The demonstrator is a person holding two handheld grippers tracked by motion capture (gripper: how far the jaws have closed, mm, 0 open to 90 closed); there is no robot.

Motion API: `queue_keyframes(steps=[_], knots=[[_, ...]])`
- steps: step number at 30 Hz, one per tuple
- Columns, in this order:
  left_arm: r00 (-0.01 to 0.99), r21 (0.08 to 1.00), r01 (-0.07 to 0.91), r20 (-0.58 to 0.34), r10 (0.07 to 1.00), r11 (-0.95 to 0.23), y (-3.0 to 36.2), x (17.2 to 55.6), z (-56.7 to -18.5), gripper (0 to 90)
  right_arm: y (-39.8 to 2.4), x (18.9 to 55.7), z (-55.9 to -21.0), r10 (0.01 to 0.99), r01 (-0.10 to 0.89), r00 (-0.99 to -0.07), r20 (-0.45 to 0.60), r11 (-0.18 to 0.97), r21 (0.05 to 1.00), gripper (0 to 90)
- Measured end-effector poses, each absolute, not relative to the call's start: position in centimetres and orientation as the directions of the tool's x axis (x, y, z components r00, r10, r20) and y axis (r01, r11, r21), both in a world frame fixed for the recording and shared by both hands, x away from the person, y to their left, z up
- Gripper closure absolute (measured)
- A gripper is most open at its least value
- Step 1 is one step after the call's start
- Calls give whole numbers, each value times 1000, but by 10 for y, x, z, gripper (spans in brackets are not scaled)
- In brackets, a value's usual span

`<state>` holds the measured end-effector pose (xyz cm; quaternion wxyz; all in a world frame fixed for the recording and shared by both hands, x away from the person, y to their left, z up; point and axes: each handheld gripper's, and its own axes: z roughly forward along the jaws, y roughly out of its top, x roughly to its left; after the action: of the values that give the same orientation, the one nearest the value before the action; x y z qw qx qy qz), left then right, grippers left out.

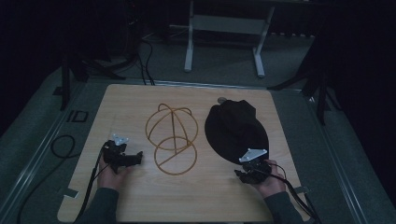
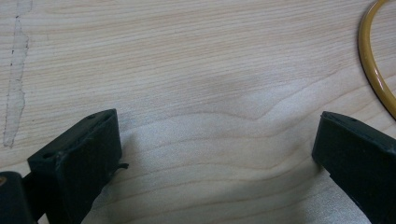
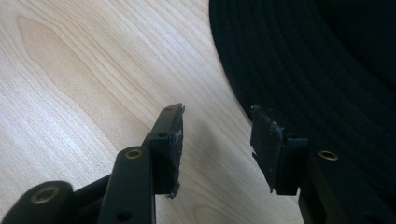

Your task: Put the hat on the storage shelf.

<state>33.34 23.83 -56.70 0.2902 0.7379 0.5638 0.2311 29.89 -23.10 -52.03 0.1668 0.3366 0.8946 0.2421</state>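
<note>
Black cap [image 1: 236, 128] lies flat on the right half of the table [image 1: 130, 200], brim toward the person, crown toward the far edge. Long axis runs near-to-far, tilted a bit left at the far end. Crown nearly reaches the far edge, where a small round thing [image 1: 222, 100] sits just beside it. Bare wood between cap and the right table edge, narrow strip.

Right gripper [image 1: 252, 173] sits at the brim's near end. In the right gripper view the gripper [image 3: 217, 135] has jaws part open with bare wood in the gap, nothing pinched. One pad is in front of the brim [image 3: 299, 70] edge, the other over bare wood; contact with the brim cannot be told.

Left gripper [image 1: 125, 157] rests low on the left side, pointing right toward the wire stand [image 1: 171, 137]. Its jaws are spread wide, nothing between them, only wood; the stand's yellow ring [image 2: 373, 65] curves past at the upper right, apart from the gripper [image 2: 215, 154].

Stand is mid-table, well apart from the cap. Open wood along the near edge between the hands and on the far left.
</note>
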Motion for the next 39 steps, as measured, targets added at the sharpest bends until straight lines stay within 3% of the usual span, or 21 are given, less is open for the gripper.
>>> queue_keyframes(steps=[17,39], knots=[[256,690,698,12,967,-193,238,333,-567,15,-246,302,-494,673,525,-730,-118,663,533,497],[257,688,699,12,966,-195,238,333,-567,15,-271,324,-459,718,556,-678,-157,640,530,500]])
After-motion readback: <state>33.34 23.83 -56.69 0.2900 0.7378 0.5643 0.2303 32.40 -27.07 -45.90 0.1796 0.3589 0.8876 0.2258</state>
